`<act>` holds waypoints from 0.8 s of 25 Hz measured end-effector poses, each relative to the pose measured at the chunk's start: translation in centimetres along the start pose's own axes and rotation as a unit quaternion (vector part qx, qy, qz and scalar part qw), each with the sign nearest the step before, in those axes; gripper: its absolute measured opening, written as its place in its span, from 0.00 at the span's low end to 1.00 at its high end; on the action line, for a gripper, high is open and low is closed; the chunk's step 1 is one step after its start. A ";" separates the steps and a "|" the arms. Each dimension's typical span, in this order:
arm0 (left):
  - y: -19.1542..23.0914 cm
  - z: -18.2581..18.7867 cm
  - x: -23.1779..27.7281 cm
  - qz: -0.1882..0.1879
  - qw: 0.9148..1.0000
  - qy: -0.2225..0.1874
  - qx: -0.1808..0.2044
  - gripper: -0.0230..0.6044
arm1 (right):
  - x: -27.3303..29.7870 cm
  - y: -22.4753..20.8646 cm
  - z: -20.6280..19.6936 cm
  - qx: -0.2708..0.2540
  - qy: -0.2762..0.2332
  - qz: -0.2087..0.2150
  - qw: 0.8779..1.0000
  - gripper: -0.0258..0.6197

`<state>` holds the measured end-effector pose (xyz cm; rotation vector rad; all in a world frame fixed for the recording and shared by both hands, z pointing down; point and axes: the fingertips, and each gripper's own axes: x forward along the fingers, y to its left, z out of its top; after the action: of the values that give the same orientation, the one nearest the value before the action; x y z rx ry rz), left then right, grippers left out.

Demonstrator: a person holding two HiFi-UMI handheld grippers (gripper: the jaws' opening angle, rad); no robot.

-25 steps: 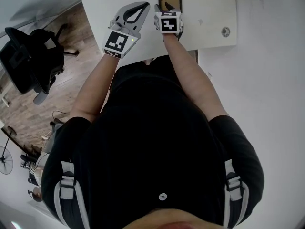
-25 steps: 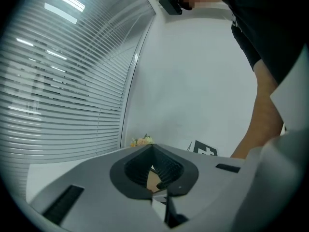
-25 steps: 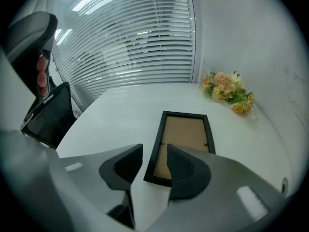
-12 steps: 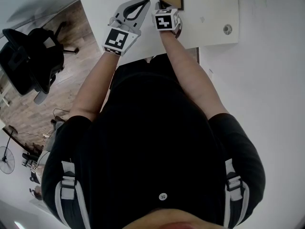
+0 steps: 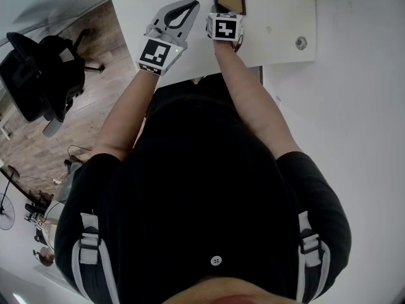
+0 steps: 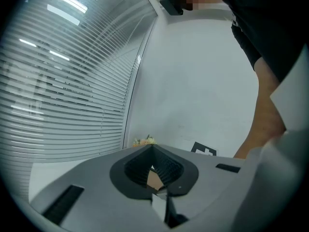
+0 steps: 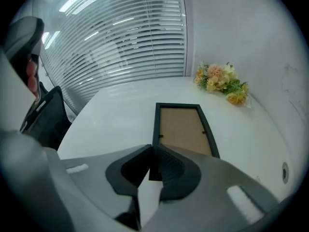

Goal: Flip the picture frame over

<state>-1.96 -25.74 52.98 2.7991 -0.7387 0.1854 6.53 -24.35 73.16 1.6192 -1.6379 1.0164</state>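
1. Picture frame (image 7: 183,129): lies flat on the white table (image 7: 111,115), brown backing upward, stretching away ahead of the right gripper (image 7: 153,151).
2. Right gripper: jaws have just been closing and now pinch the frame's near left corner.
3. Left gripper (image 6: 152,149): jaws together, empty, held just left of the right gripper.
4. Progress: grip apparently taken; lifting and turning over remain.
5. Flower posy (image 7: 219,83): beyond the frame's far end.

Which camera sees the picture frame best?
The right gripper view. The frame lies there nearly whole on the table, brown back and black border plain. The head view shows it small, cut off at the top edge. The left gripper view shows no clear sign of it.
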 end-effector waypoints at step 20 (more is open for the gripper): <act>-2.7 2.5 0.3 0.023 1.000 -0.009 0.012 0.04 | -6.7 0.5 4.3 0.071 -0.065 0.131 0.987 0.12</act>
<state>-0.19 -24.31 50.15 2.8124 -0.8095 0.1795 6.88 -24.53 65.23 1.6188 -1.9440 1.2045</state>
